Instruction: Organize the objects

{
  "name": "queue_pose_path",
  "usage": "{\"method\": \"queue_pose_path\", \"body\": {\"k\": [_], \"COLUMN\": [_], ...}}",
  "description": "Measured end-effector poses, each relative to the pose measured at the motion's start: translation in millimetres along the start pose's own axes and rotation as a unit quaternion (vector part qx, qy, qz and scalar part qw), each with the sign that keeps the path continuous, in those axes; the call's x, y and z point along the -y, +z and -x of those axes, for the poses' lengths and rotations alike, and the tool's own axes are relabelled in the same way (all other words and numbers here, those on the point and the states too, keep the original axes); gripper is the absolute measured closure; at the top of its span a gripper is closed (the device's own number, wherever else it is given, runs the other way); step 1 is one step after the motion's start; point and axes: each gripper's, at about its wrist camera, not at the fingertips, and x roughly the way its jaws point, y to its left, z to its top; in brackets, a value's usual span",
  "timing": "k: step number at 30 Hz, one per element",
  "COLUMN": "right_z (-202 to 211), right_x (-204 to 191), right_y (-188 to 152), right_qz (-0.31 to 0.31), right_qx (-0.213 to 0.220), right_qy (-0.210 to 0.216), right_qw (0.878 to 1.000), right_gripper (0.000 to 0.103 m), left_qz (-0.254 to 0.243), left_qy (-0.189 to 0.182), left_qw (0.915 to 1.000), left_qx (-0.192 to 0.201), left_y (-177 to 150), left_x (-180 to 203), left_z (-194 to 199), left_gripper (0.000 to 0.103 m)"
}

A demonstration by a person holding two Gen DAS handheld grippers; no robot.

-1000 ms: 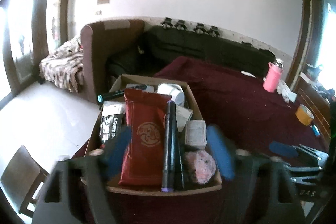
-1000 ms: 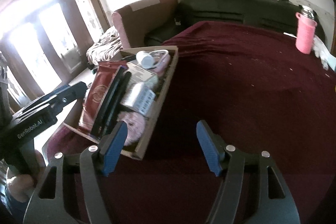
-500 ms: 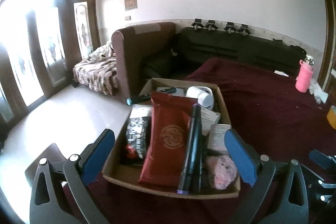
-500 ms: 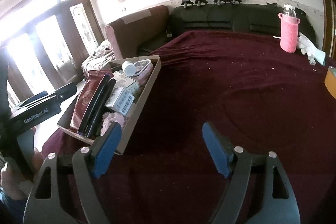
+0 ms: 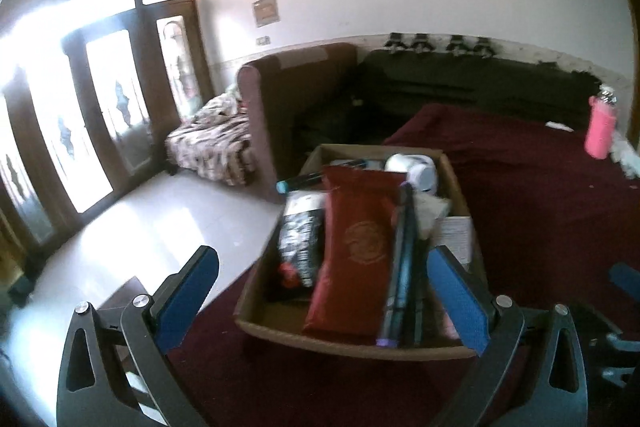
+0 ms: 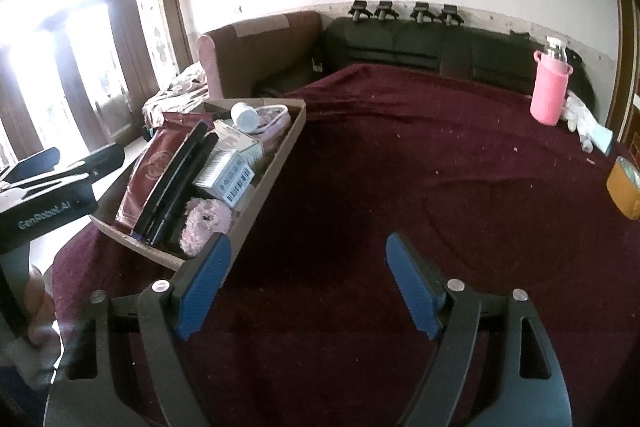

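A cardboard box (image 5: 360, 345) stands at the left edge of the maroon-covered table (image 6: 400, 167). It holds a red pouch (image 5: 356, 247), a long black tube (image 5: 400, 259), a black packet (image 5: 300, 239), a white jar (image 5: 416, 169), barcoded white cartons (image 6: 228, 179) and a pink fluffy thing (image 6: 204, 223). My left gripper (image 5: 320, 267) is open wide just in front of the box, with nothing between its pads. My right gripper (image 6: 309, 247) is open over bare cloth to the right of the box (image 6: 276, 163), its left finger (image 6: 208, 275) near the box's front corner.
A pink bottle (image 6: 548, 91) and white bits stand at the table's far right, with a yellow tape roll (image 6: 624, 187) at the right edge. A brown armchair (image 5: 300, 87) and a dark sofa (image 6: 420, 43) lie behind. Pale floor (image 5: 140, 227) drops off left of the box.
Both grippers' jaws have widened. The left wrist view has swung left and tilted up, so the box now sits right of centre. The right view has lifted slightly.
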Motion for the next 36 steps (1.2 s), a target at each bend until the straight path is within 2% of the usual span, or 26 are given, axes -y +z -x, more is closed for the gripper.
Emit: {"method": "queue_pose_path", "body": {"k": [7,16,36], "right_z": [-5,-9,-6], "right_x": [-4,-4,-2], "right_y": [-2,-4,-4], "right_qz": [0.009,0.012,0.009], "right_qx": [-0.002,-0.01,-0.002], "right_qy": [-0.005,-0.011,-0.009], "right_qw": [1.0,1.0,1.0], "right_gripper": [0.022,0.022,0.022], "left_qz": [-0.029,-0.027,-0.032], "left_qy": [0.009,-0.04,-0.059], "left_qw": [0.9994,0.9988,0.9977], "left_qx": [0.019,0.005,0.011], "left_y": [-6,-10,-10], "left_x": [4,4,8], "left_z": [1,1,10], "left_gripper": [0.001,0.001,0.001]}}
